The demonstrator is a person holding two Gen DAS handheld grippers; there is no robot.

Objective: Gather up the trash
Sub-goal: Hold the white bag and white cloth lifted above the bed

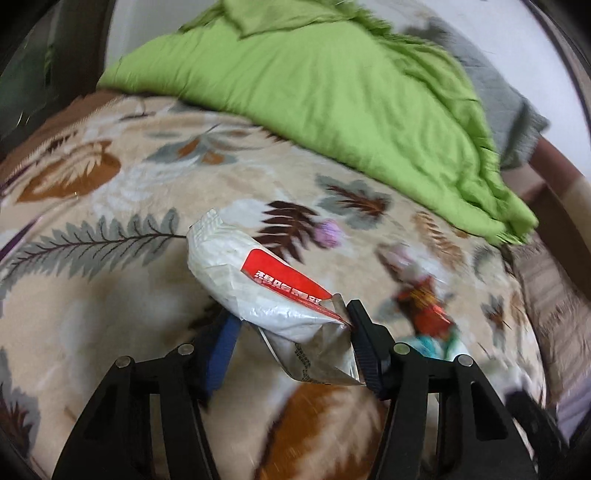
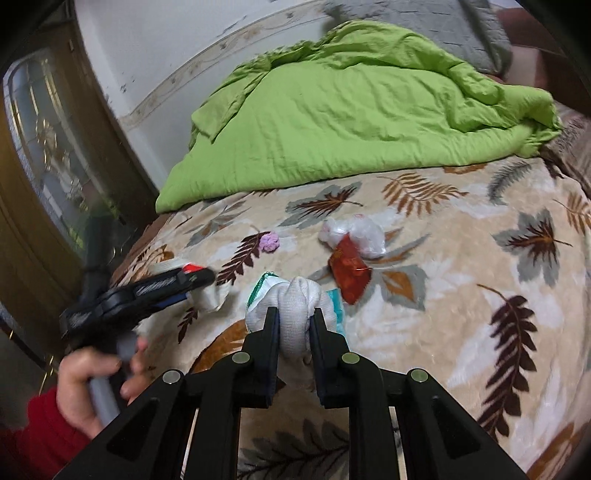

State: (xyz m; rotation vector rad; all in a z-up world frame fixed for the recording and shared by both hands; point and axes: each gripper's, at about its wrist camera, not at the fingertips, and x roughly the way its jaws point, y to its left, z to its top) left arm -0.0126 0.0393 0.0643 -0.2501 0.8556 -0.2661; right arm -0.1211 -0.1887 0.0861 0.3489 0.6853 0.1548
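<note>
A beige fleece blanket [image 2: 461,266] printed with brown, grey and rust leaves covers the bed. Along its far edge lies a crumpled lime-green quilt [image 2: 351,110], bunched thicker toward the far right corner. A grey pillow [image 2: 436,26] sits behind the quilt, partly hidden by it. Beyond the blanket's left edge stands a dark wooden cabinet [image 2: 48,177] with a glass door, against a white wall [image 2: 155,44].

Print on the wrapper, too blurred to read

The white foil wrapper [image 1: 255,291] carries a red panel with white characters, upside down and smeared, and dark fine print on its silver flap; none of it is legible. The red packet [image 2: 347,269] shows gold marks, also unreadable.
</note>
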